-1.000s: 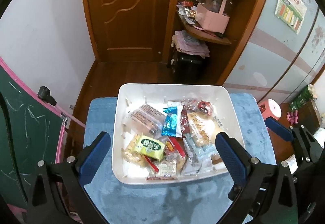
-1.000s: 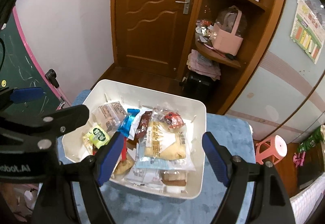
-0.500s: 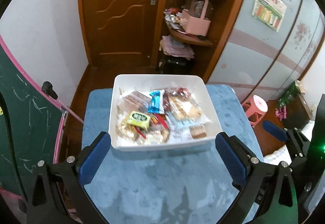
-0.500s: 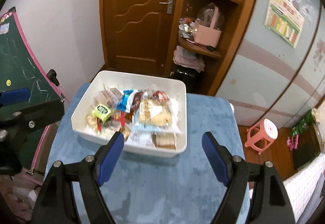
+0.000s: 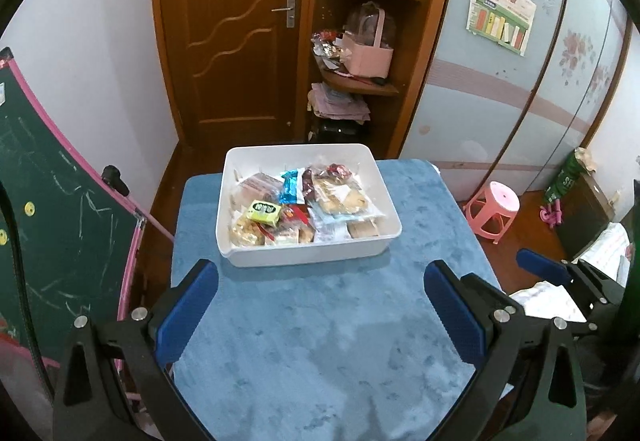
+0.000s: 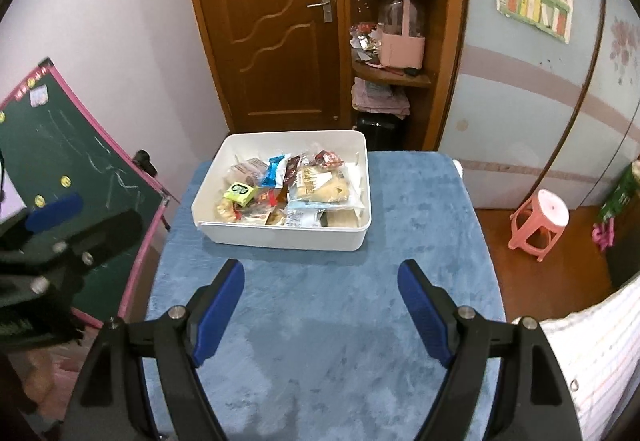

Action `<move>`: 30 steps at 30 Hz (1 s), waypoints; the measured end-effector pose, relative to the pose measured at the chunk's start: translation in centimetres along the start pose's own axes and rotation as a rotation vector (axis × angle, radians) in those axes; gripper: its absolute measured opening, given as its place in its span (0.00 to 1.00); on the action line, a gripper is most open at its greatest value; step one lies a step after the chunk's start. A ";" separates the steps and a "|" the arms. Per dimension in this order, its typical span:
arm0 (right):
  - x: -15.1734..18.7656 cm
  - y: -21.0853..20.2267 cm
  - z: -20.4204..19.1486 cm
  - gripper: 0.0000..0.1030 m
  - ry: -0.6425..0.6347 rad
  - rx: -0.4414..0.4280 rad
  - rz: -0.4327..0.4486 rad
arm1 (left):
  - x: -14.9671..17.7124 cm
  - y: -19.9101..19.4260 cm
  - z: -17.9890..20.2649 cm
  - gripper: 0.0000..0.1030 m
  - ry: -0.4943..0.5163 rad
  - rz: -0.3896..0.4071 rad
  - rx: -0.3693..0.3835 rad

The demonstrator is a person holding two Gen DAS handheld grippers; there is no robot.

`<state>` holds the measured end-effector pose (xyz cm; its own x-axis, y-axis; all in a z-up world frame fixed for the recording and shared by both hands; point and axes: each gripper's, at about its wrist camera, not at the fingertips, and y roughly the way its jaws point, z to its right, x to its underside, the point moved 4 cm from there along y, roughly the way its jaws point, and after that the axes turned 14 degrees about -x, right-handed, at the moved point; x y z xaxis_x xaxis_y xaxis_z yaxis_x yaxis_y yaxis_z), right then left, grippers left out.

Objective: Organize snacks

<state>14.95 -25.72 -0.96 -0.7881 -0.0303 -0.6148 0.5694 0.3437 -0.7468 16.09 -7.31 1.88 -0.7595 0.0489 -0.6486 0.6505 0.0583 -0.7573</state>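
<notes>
Both grippers, left (image 5: 320,305) and right (image 6: 320,305), we held spread and empty above the blue tablecloth (image 5: 320,341). White bin (image 5: 304,255) of mixed snack packets (image 5: 304,207) sat at the table's far side, long axis running away from us.

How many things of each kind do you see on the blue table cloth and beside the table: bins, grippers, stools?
White bin with snack packets, on the blue cloth: 1
Grippers, left gripper and right gripper, both with jaws open and empty: 2
Pink stool on the floor: 1
Total: 4
</notes>
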 end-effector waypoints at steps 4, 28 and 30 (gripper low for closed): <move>0.7 -1.8 0.5 0.78 0.042 -0.046 -0.011 | 0.9 -1.8 0.5 0.99 -0.032 0.003 -0.017; 3.6 -6.6 0.0 0.78 -0.006 -0.041 0.011 | 5.0 -8.5 0.6 0.99 -0.100 0.029 -0.188; 3.5 -7.2 0.2 0.78 0.006 -0.056 0.029 | 5.3 -8.6 0.6 0.99 -0.086 0.026 -0.209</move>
<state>8.09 -28.51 2.23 -0.7729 -0.0142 -0.6344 0.5780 0.3967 -0.7131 6.50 -8.16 4.95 -0.7338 -0.0313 -0.6787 0.6489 0.2637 -0.7137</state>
